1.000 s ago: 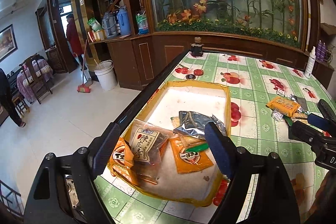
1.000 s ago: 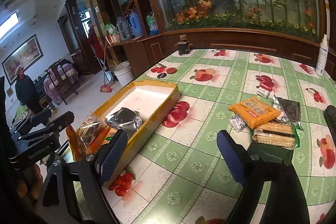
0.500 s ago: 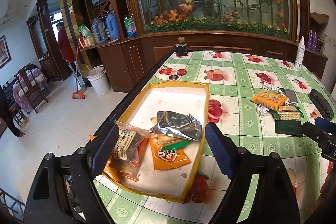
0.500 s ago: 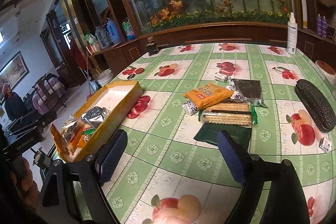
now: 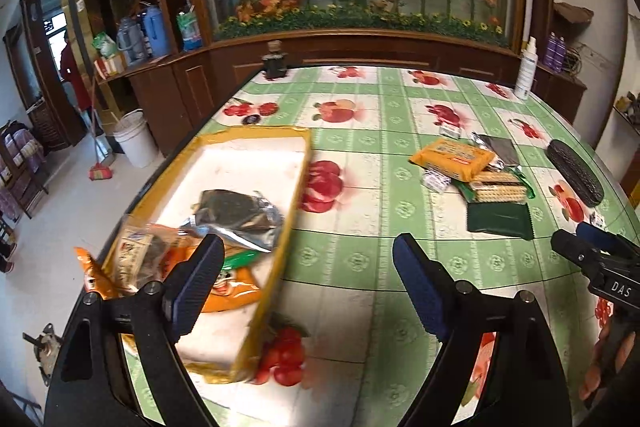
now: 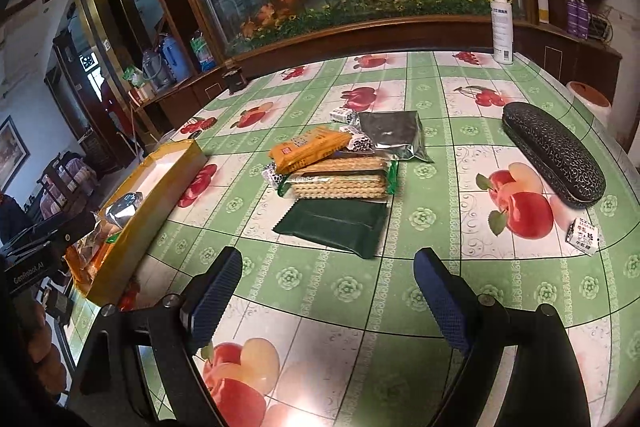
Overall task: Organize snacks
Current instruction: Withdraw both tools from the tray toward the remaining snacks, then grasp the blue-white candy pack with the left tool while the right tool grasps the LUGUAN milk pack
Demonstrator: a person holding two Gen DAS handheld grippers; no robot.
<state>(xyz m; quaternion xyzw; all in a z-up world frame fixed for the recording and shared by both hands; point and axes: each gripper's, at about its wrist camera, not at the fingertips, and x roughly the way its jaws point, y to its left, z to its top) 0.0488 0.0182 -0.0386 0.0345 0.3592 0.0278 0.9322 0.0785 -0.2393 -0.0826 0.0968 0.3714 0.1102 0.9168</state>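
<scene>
A yellow-rimmed tray (image 5: pixel 298 163) sits at the table's left edge and holds a silver packet (image 5: pixel 236 207), an orange packet (image 5: pixel 232 291) and a clear bag (image 5: pixel 140 259). It also shows in the right wrist view (image 6: pixel 160 203). On the table lies a pile: orange packet (image 6: pixel 308 147), cracker pack (image 6: pixel 340 183), dark green packet (image 6: pixel 336 223), silver pouch (image 6: pixel 392 135). My left gripper (image 5: pixel 308 279) is open and empty over the tray's right rim. My right gripper (image 6: pixel 328 291) is open and empty, just short of the dark green packet.
A black glasses case (image 6: pixel 552 159) and a small wrapped candy (image 6: pixel 584 235) lie at the right. A white spray bottle (image 6: pixel 502 23) and a dark jar (image 5: pixel 274 63) stand at the far edge. The table's left edge drops to the floor beside the tray.
Both grippers have swung right, away from the tray and toward the snack pile. The right gripper is now closer to the dark green packet. Both stayed open.
</scene>
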